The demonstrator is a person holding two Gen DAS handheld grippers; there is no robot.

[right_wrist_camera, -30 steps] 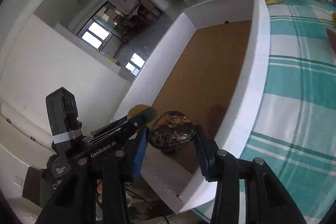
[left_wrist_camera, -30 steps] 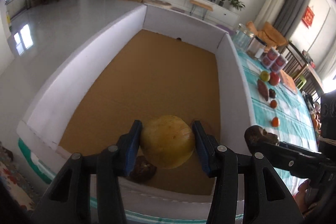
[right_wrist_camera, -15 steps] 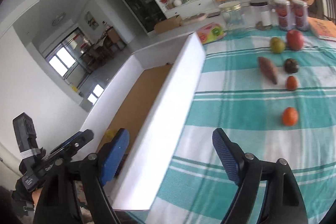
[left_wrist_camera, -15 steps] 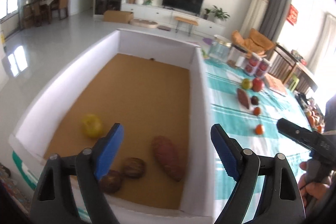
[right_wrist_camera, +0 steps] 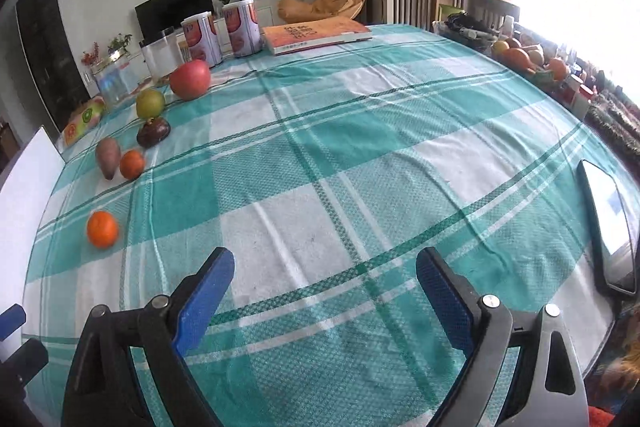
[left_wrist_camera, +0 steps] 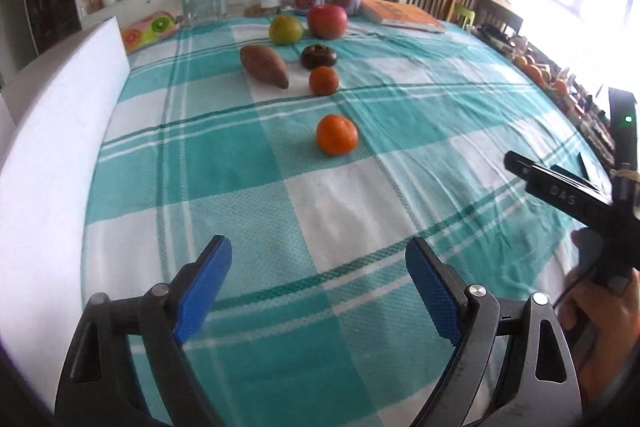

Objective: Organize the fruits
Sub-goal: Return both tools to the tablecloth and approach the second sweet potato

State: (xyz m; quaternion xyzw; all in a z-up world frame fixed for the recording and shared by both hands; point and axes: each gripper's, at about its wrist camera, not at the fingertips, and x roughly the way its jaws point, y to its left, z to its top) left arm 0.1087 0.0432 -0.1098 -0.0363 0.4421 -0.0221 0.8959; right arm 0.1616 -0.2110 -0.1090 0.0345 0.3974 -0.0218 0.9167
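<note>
Both the left gripper (left_wrist_camera: 318,283) and the right gripper (right_wrist_camera: 324,291) hover with jaws opening wide and nothing between them above the checked bench (left_wrist_camera: 340,203), where a near orange (left_wrist_camera: 336,134), then a sweet potato (left_wrist_camera: 264,67), a smaller orange (left_wrist_camera: 323,80), a dark fruit (left_wrist_camera: 319,56), a green apple (left_wrist_camera: 285,30) and a red apple (left_wrist_camera: 327,21) lie beside the white box wall (left_wrist_camera: 52,163).

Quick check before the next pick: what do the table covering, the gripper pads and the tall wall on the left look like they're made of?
Tablecloth: woven fabric, matte; a weave texture and soft wrinkles show. Left gripper pads: blue, finely dimpled, probably rubber or soft plastic. White wall: smooth, matte and thick-edged, possibly foam board or painted cardboard; the look leaves it open.
</note>
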